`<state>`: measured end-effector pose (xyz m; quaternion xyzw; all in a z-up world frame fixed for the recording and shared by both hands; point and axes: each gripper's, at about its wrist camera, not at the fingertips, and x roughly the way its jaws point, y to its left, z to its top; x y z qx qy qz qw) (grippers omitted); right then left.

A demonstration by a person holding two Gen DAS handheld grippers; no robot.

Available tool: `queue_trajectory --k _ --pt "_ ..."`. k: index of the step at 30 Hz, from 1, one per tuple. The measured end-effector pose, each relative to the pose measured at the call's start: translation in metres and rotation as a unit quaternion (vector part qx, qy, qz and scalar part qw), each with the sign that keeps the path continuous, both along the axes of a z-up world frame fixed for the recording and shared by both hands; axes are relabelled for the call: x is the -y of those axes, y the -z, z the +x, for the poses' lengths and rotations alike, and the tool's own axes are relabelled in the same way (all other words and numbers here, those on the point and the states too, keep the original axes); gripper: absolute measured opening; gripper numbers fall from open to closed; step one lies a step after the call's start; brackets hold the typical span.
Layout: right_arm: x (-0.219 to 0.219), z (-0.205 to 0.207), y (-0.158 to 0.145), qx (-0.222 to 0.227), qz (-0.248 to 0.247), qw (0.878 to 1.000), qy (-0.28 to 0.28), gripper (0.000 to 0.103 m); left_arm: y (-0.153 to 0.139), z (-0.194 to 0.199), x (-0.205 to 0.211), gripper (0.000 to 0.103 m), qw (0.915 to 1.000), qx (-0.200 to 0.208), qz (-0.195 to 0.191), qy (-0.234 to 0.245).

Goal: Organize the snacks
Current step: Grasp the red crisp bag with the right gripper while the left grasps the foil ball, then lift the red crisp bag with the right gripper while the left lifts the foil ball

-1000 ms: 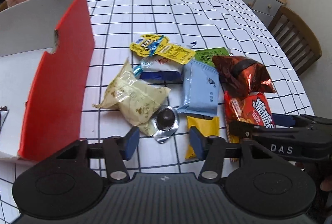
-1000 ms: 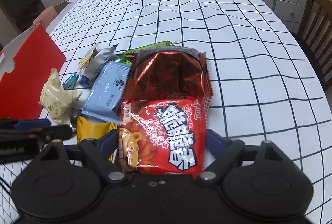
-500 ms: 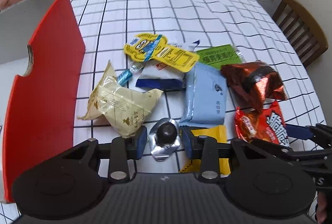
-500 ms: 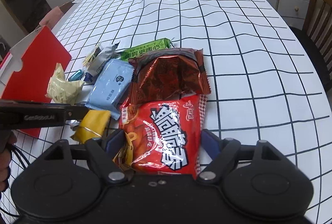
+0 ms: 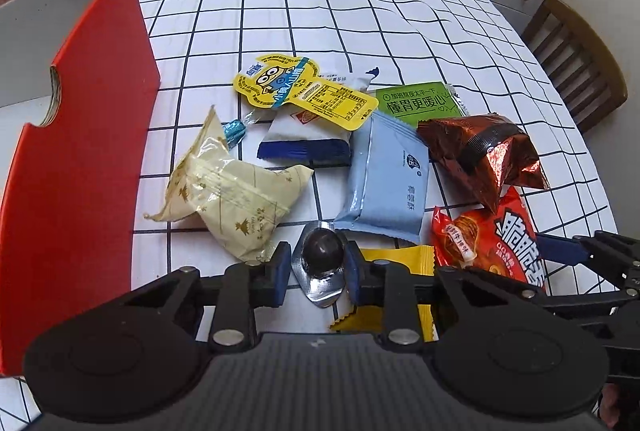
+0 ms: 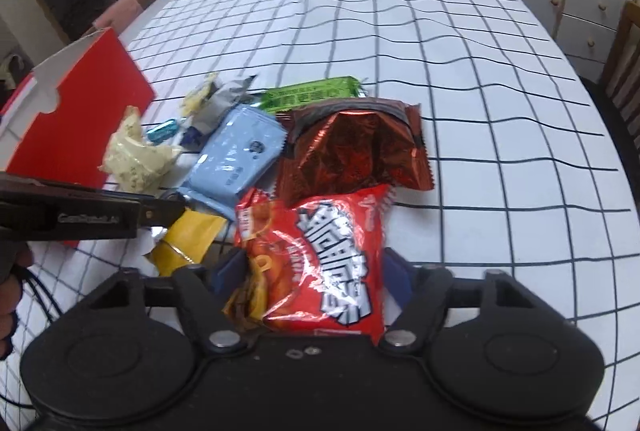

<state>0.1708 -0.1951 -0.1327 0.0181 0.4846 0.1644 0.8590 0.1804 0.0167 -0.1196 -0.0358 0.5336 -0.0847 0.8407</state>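
Closing in from both sides, the left gripper (image 5: 316,273) has its blue pads right against a foil blister with a dark chocolate ball (image 5: 322,256); its jaws have just been narrowing, and the ball now sits pinched between them on the checked tablecloth (image 5: 320,11). Just right of it lies a yellow packet (image 5: 396,263), partly under the gripper's frame.

Over on the other side, the right gripper (image 6: 310,279) straddles the near end of a red chip bag (image 6: 332,251). Its jaws have just been drawing together too, and the left pad is crumpling the bag's edge while the right pad sits at the bag's other side, so it looks like a grip.

Beyond the red bag, touching its far end, lies a shiny brown bag (image 6: 352,147). A light blue packet (image 5: 390,175) rests beside that, with a green packet (image 5: 416,101) behind them both. Farther left are a white-and-blue packet (image 5: 304,139), a yellow cartoon card (image 5: 304,91) lying across it, a small blue candy (image 5: 235,129) and a cream pouch (image 5: 236,199).

An open red box (image 5: 80,159) stands at the left, near the cream pouch.
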Motion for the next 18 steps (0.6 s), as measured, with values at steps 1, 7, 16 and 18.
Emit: queue_trajectory --k 1,7,16,18 --pt "0.0 -0.001 -0.001 0.001 0.0 1.0 -0.001 0.068 0.0 -0.001 0.0 0.027 1.0 0.001 0.0 0.0" --pt "0.009 -0.006 -0.007 0.003 0.017 1.0 0.0 0.055 -0.004 -0.01 -0.006 0.022 0.9998 0.001 -0.016 -0.01" --pt "0.027 -0.021 -0.007 -0.017 0.038 0.999 -0.007 0.051 -0.004 -0.028 -0.018 0.014 0.9991 -0.016 -0.032 -0.023" --pt "0.027 -0.024 -0.007 -0.02 0.04 0.999 -0.009 0.052 -0.004 -0.032 -0.02 0.015 0.9988 -0.022 -0.04 -0.02"
